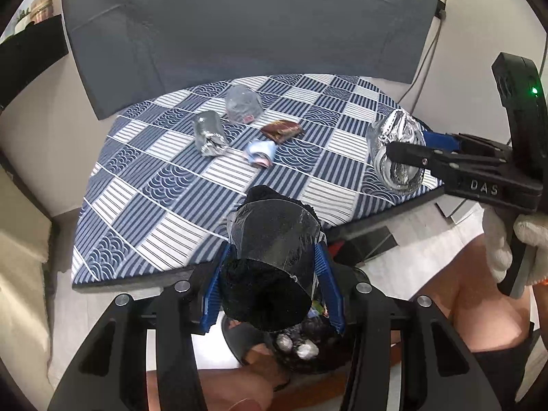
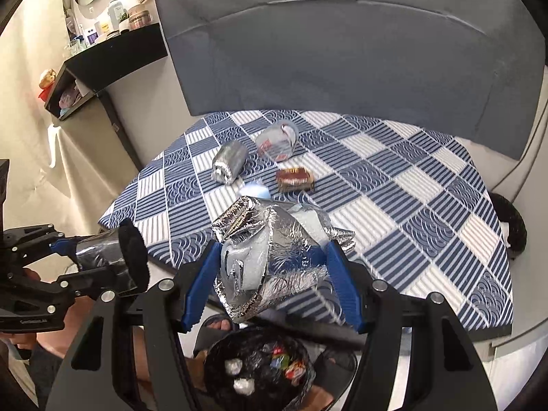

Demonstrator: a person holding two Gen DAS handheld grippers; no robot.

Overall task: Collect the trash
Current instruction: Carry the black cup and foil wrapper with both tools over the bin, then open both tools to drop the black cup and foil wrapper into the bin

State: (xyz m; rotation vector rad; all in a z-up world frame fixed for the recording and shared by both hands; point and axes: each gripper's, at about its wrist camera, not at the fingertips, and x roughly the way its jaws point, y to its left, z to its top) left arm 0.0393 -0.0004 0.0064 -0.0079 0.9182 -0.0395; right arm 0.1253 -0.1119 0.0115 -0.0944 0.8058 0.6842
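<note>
Both tongs are loaded. The left tongs [image 1: 274,274] grasp a black taped cylinder [image 1: 274,239], and the right tongs [image 2: 270,274] grasp a crumpled foil wrapper [image 2: 270,250] at the near edge of the checkered surface [image 2: 428,205]. The black-lined trash bin [image 2: 257,373] sits on the floor just below, already holding scraps. Judged from this, the step in hand is carrying to the bin; next, each piece must hang over the opening before release. Four items wait on the surface: a foil lump [image 1: 207,133], a clear plastic cup [image 1: 241,104], a brown wrapper [image 1: 282,130] and a pale blue scrap [image 1: 260,152].
</note>
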